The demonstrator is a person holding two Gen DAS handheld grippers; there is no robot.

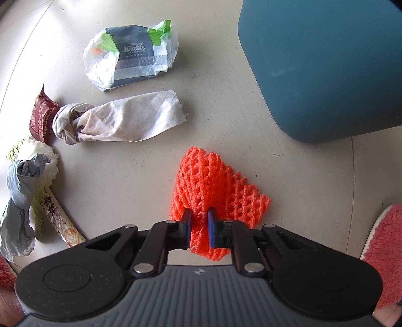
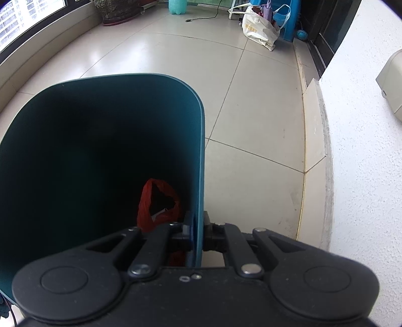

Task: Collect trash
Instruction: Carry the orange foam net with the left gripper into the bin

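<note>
Orange foam mesh fruit sleeve [image 1: 213, 191], lower centre, is pinched in your left gripper [image 1: 199, 226]; lift cleanly toward the teal plastic bin [image 1: 326, 65], upper right, whose wall your right gripper [image 2: 198, 231] clamps steady.

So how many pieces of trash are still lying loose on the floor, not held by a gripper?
6: tissue pack at top, white rag below it, brown wrapper at its left, cabbage leaf, grey bag and coffee sachet lower left. More may lie outside the view.

Home balcony, probably, glossy tiled floor [image 2: 251, 100], big window [image 2: 25, 20], potted plant [image 2: 118, 10], shopping bag [image 2: 261, 30], fuzzy slipper [image 1: 384, 251]
</note>
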